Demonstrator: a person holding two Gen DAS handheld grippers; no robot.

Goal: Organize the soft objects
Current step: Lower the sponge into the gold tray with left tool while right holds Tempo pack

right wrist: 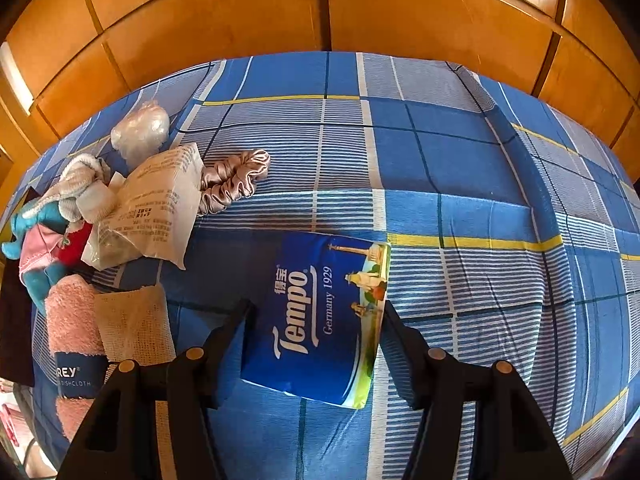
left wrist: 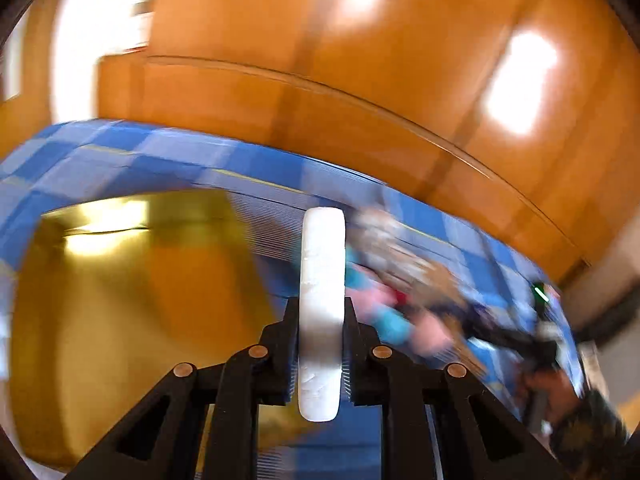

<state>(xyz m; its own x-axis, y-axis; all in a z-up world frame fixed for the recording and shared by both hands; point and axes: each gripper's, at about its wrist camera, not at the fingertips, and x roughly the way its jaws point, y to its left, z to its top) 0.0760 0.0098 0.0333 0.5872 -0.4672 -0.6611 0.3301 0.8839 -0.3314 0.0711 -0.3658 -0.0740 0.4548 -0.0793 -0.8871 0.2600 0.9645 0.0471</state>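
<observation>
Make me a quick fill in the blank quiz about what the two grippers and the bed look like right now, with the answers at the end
1. The left gripper is shut on a flat ____ pad.
2. The word printed largest on the blue tissue pack between the right gripper fingers is ____.
3. The pink rolled dishcloth lies right beside a ____ one.
4. The satin scrunchie lies on a blue checked ____.

Missing words: white; Tempo; beige; bedsheet

A bed [right wrist: 460, 152] under a blue checked sheet carried a blue tissue pack [right wrist: 316, 316], a silky scrunchie [right wrist: 236, 180], a printed packet [right wrist: 156, 204], a pink rolled towel [right wrist: 74, 332], a beige cloth [right wrist: 134, 324] and a blue stuffed toy [right wrist: 36, 240].
</observation>
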